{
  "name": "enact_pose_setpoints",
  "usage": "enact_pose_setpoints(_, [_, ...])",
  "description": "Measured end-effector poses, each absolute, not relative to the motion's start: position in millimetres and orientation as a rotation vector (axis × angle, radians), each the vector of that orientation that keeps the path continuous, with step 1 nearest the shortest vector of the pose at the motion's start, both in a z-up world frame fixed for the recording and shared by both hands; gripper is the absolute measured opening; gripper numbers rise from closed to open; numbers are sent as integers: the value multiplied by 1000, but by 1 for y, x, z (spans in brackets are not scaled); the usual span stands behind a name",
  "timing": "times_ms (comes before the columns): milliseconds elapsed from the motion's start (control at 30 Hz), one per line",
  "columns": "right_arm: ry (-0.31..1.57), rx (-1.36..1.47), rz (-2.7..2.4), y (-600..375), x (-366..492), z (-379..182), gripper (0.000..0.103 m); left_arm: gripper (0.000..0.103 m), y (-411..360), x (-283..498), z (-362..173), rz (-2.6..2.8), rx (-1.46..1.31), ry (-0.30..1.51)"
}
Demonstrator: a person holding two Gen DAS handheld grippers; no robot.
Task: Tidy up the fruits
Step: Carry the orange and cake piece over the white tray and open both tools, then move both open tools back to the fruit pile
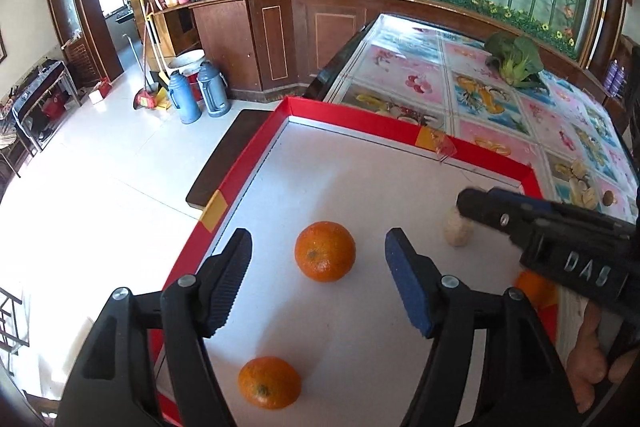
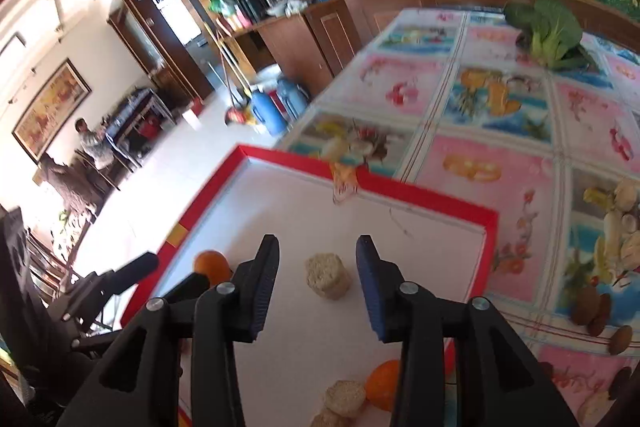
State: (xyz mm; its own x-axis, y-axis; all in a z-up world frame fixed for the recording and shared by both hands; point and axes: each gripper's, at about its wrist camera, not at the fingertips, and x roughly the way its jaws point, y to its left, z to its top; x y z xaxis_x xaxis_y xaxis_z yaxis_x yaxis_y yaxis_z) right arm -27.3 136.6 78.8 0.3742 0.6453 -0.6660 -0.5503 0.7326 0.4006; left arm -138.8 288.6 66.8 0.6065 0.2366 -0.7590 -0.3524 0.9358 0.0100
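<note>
While the orange [image 1: 325, 251] sits on the white floor of the red-rimmed tray [image 1: 360, 119], it lies between our left tool [image 1: 318, 281] pads without touching either one. We judge it firm under a slightly waxy, dimpled skin, moderately heavy for its size and prone to rolling, so we would take it across its widest part, pads square to the sides, with only enough squeeze to stop it slipping. The left tool stands well open and has hold of nothing. Another orange [image 1: 269, 382] rests nearer us in the same tray, just beside the left finger's base, and a 3rd orange [image 1: 534, 289] peeks out under our right tool's body at the tray's right edge.

Ahead of our right tool [image 2: 318, 285] sits a pale, crumbly-looking puffed cake [image 2: 328, 275], standing between the pads with a gap on each side; this tool is partly open and empty. We judge the cake light and brittle, so a gentle hold on its flat sides would suit. 2 similar cakes [image 2: 344, 401] lie low in the right wrist view.

Beyond the tray, the desk [image 2: 500, 131] wears a flowered cloth, with leafy greens [image 2: 552, 31] at its far end and nuts [image 2: 592, 311] scattered to the right.
</note>
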Motion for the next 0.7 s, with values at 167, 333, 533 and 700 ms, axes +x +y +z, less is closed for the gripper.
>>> enact_pose_setpoints(167, [783, 173, 749, 81, -30, 103, 40, 74, 275, -159, 84, 342, -135, 818])
enact_pose_setpoints(333, [693, 226, 664, -1, -20, 108, 43, 74, 245, -175, 94, 298, -108, 802])
enact_pose_setpoints(533, [682, 302, 529, -114, -22, 89, 43, 74, 190, -175, 87, 181, -67, 828])
enact_pose_setpoints(700, [701, 288, 528, -161, -31, 79, 43, 74, 138, -171, 87, 77, 9, 830])
